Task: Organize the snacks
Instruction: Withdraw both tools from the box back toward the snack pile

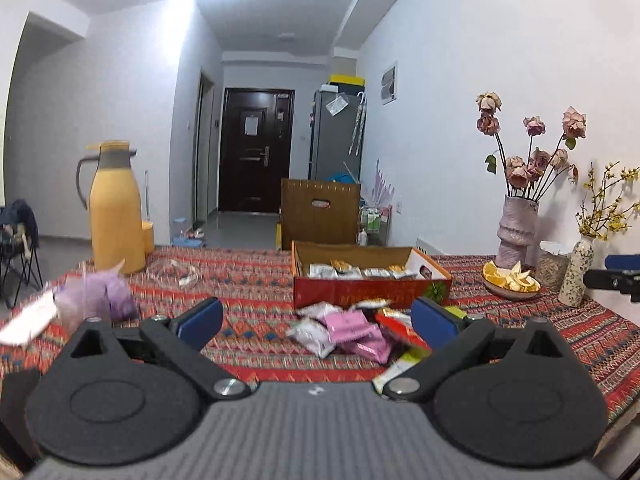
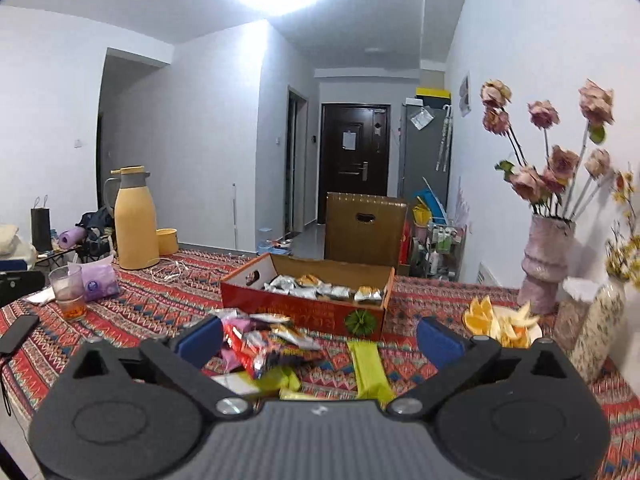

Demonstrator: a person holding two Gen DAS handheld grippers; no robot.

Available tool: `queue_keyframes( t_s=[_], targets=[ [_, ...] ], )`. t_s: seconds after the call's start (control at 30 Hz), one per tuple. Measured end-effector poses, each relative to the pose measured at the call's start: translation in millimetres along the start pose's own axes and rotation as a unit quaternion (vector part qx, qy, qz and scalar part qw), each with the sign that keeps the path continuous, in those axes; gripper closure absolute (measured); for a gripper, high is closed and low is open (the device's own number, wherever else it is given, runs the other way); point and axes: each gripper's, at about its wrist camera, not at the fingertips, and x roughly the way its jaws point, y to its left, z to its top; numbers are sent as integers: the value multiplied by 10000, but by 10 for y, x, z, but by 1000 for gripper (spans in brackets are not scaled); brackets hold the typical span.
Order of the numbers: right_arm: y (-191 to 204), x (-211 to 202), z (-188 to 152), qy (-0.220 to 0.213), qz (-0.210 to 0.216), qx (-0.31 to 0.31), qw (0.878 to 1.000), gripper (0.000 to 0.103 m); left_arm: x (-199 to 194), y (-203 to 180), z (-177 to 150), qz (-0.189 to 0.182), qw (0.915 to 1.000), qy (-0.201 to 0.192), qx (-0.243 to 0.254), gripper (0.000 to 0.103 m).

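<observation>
We are holding both sets of fingers spread wide and empty over the bench [image 2: 420, 292]. The loose snack pile [image 1: 348, 334] is lying just ahead of the left gripper [image 1: 316, 320], between it and the red box [image 1: 370, 276]. The right gripper [image 2: 320, 338] is facing the green bar [image 2: 370, 368], whose long axis is running away from us, and looks nearer. The fruit plate [image 2: 534, 334] is sitting close on the right.
</observation>
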Motion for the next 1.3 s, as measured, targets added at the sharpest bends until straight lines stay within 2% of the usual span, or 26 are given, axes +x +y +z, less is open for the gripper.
queue_keyframes(
  t_s=[0.23,0.53,0.93,1.3],
  targets=[
    [262,-149,-486,157,-171,-82,9997,0,-40,24,-284,16,9993,337,-164,1],
    [333,-3,-941,695,-140,385,9967,0,152,54,-498,43,9968,769,-237,1],
    [269,476,-955,1042,-225,432,9934,0,692,108,-575,-17,9916,1258,-306,1],
    [74,1193,-731,1157,-239,576,9913,0,1628,130,-533,-83,9843,1712,-409,1]
  ],
)
